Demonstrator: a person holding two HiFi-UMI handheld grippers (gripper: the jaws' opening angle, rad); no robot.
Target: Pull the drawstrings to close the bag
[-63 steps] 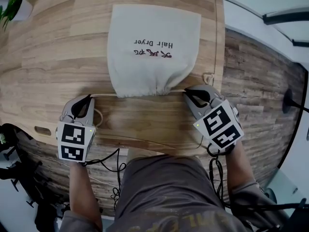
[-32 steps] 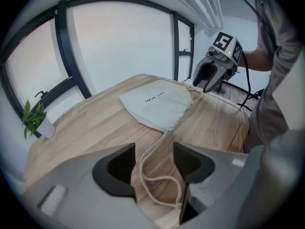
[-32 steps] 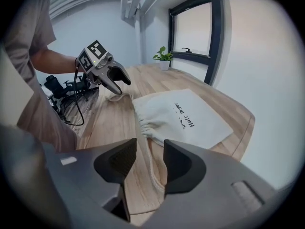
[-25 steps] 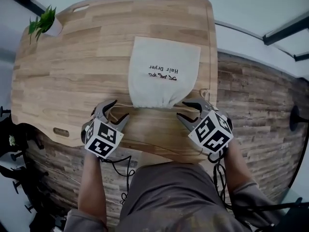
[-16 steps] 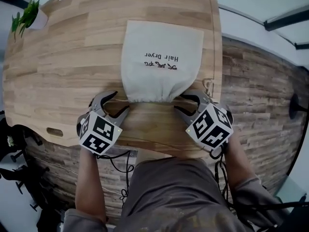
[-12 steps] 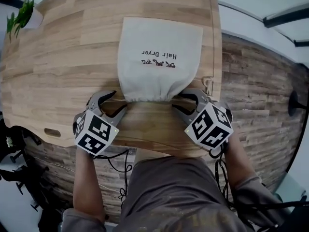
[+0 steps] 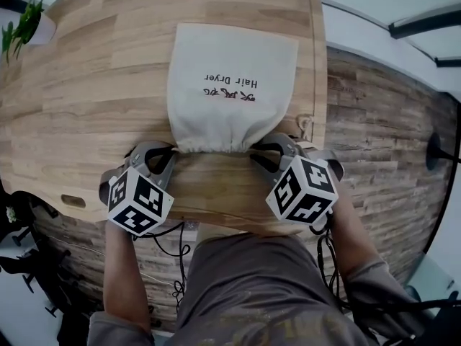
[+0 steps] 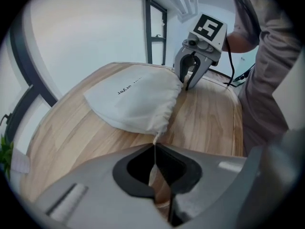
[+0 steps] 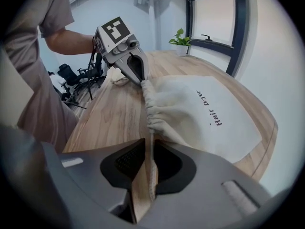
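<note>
A cream cloth bag point(image 7: 230, 78) printed "Hair Dryer" lies flat on the wooden table point(image 7: 86, 92), its gathered mouth point(image 7: 212, 148) towards me. My left gripper point(image 7: 167, 152) sits at the mouth's left end, shut on the left drawstring point(image 8: 154, 138), which runs taut from the jaws to the bag point(image 8: 136, 101). My right gripper point(image 7: 258, 150) sits at the mouth's right end, shut on the right drawstring point(image 9: 150, 140) leading to the bag point(image 9: 200, 113). Each gripper shows in the other's view: the right gripper point(image 8: 189, 75) and the left gripper point(image 9: 138, 70).
The table's near edge point(image 7: 216, 225) runs just under both grippers, with my legs point(image 7: 252, 287) below it. A loose loop of cord point(image 7: 306, 123) lies by the right edge. A potted plant point(image 7: 18, 27) stands at the far left corner. Cables point(image 7: 176, 265) hang below.
Half a second ago both grippers stood open beside the bag's mouth; they have since closed on the drawstrings and sit tighter against the mouth's two ends.
</note>
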